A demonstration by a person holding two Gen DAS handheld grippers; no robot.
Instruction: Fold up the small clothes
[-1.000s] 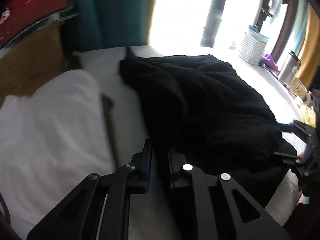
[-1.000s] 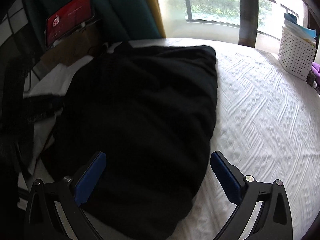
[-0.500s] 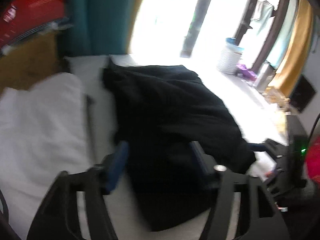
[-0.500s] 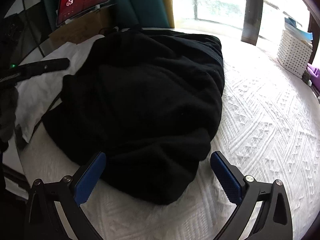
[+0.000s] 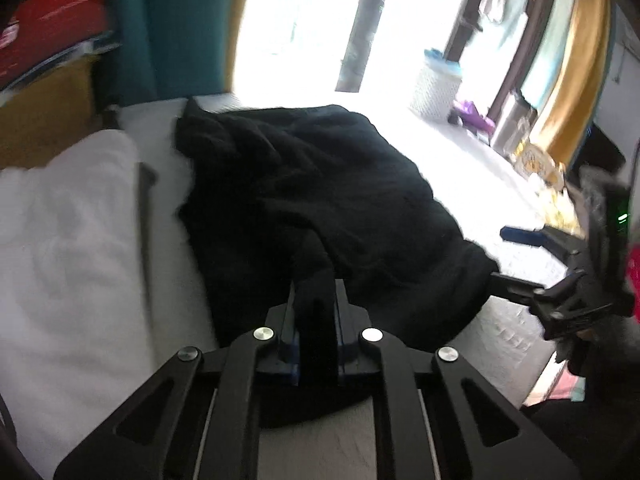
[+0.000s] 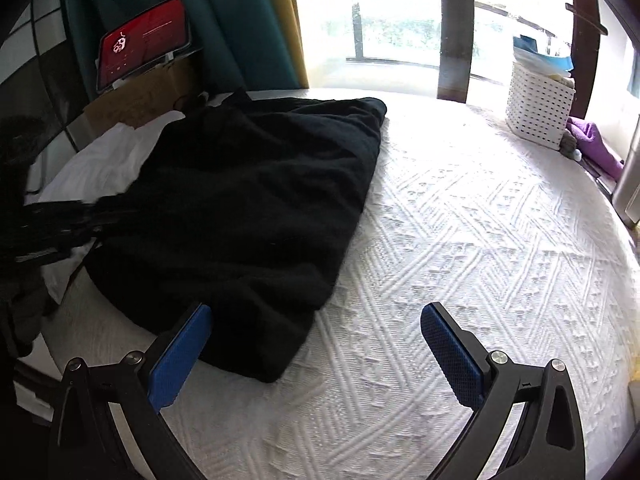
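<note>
While L gripper [image 5: 316, 300] closes on black garment [image 5: 320, 184], tilted down.

White textured bedspread [image 6: 460, 240] ahead and right of the tool. White perforated basket [image 6: 538, 110] far right, purple cloth [image 6: 596, 140] beside it. Red-screen tablet [image 6: 142, 46] far left on cardboard box [image 6: 140, 98]. Teal curtain [image 6: 240, 20] behind. White pillow [image 5: 68, 248] left.

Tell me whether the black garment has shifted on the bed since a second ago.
Yes. In the right wrist view the black garment now ends farther from the white basket, its near corner drawn back toward the camera.
</note>
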